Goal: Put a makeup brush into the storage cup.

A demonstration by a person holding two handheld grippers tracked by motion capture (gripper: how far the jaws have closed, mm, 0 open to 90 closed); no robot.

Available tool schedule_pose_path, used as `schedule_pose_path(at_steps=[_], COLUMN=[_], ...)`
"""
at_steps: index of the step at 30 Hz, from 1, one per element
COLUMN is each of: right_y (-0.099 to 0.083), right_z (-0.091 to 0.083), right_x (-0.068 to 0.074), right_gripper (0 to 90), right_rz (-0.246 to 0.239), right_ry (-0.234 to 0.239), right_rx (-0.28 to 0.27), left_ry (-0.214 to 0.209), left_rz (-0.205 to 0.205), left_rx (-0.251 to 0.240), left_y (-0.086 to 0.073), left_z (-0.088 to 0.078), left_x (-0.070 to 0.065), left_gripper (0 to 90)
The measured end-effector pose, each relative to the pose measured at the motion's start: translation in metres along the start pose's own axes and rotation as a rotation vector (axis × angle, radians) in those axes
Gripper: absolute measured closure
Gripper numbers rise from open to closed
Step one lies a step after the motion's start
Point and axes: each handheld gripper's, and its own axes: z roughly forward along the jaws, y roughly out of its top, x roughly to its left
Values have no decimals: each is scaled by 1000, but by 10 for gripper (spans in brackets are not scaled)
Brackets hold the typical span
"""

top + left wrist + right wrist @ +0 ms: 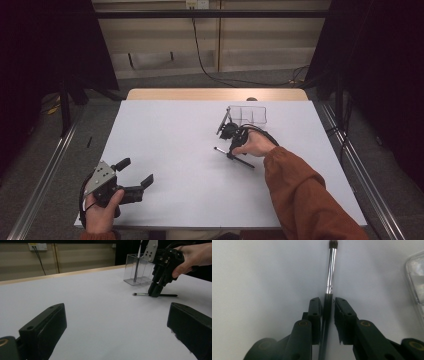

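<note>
A makeup brush (330,270) with a dark handle, silver ferrule and dark bristles lies flat on the white table (175,150). My right gripper (327,305) points down over it, one jaw on each side of the handle. The left jaw touches the handle, and a thin gap shows at the right jaw. From above, the right gripper (231,154) straddles the brush (245,163) right of the table's middle. The left gripper view shows the same brush (141,294) under the right gripper (155,293). My left gripper (135,172) rests open at the near left corner, holding nothing.
A clear plastic box (247,115) with compartments stands just beyond the right gripper. In the left gripper view a thin upright stick stands inside this box (137,275). The box's edge (415,277) shows at the right of the right gripper view.
</note>
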Motion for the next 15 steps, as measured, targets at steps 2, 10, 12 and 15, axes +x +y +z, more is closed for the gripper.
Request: schedule_pose_path(at_steps=[2,10,12,15], right_y=[0,2,2,1], right_z=[0,0,0,0], right_x=[0,4,3,3], right_gripper=[774,845,844,845], right_rz=[-2,-13,-5,3], right_ry=[-6,-50,-48,-46], right_rx=[0,14,15,4], left_ry=[1,3,2,1], left_rz=[-3,-1,-3,-3], left_rx=[0,1,6,7], left_y=[0,0,-1,0], left_z=[0,0,0,0], left_x=[0,-1,0,-1], left_gripper=[25,25,25,25])
